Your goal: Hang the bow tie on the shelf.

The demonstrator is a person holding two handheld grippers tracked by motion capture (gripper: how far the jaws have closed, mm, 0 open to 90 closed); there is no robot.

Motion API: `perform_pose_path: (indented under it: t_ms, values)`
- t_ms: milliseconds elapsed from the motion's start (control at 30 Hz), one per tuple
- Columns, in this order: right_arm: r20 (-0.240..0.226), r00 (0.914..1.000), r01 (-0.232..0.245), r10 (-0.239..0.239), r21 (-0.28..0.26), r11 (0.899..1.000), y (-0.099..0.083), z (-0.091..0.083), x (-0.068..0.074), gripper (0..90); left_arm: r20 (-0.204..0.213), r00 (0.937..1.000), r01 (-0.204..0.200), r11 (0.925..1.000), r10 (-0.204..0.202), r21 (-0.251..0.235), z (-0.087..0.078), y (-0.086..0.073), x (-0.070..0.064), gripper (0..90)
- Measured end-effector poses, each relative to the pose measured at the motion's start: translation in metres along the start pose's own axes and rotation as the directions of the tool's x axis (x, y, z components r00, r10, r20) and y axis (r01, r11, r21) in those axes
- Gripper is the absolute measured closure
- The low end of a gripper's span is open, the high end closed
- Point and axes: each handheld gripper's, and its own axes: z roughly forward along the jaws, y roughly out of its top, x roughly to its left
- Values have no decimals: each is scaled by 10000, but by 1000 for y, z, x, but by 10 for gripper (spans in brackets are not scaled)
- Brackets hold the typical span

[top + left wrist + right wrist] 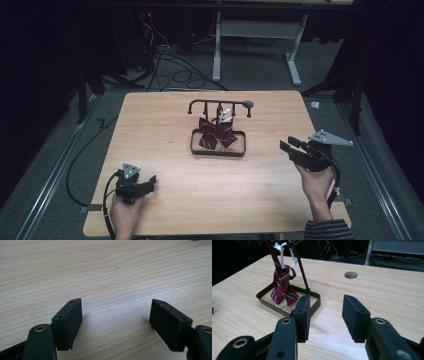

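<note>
Wooden counter (165,125) carries a black metal rack (219,131) near its middle-far part: rectangular tray base with an upright post and a top bar. A dark red bow tie with pale stripes (217,133) hangs from that bar on a white strap (224,114), its lower ends down inside the tray base; in the right gripper view the bow tie (281,285) drapes down from the strap (283,255) and the rack tray (314,305) sits just beyond the jaws. Left hand-held gripper (145,184) is at the near-left part of the counter, held by the left hand (125,212), low over the wood, well apart from the rack; in the left gripper view the left hand-held gripper (116,315) has jaws spread wide with bare wood between them, holding nothing. Right hand-held gripper (291,147) is at the right side of the counter, held by the right hand (316,182), pointing left toward the rack, near it but not touching; in the right gripper view the right hand-held gripper (325,312) has jaws apart at a moderate gap, empty. A round hole (351,275) in the counter top shows beyond the jaws. Cables (170,70) lie on the floor behind the counter.
</note>
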Motion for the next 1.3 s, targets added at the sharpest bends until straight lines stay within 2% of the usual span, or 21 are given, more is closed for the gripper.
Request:
perform_pose_path:
  t_ms: [467, 900, 1067, 1300]
  values:
    - [-13, 9996, -280, 281, 275, 9992, -19, 3, 0, 588, -3, 10000, 4, 10000, -4, -4, 0, 0, 0, 269]
    - [60, 9993, -359, 357, 475, 9982, -37, 8, 0, 587, -5, 10000, 6, 10000, -6, -12, 0, 0, 0, 269]
    - [40, 9991, -434, 433, 676, 9968, -46, 12, 0, 586, -3, 10000, 10, 10000, -10, -13, 0, 0, 0, 269]
    - [103, 9995, -317, 308, 1049, 9940, -57, 20, 2, 586, -5, 10000, 30, 10000, -30, -32, 0, 0, 0, 269]
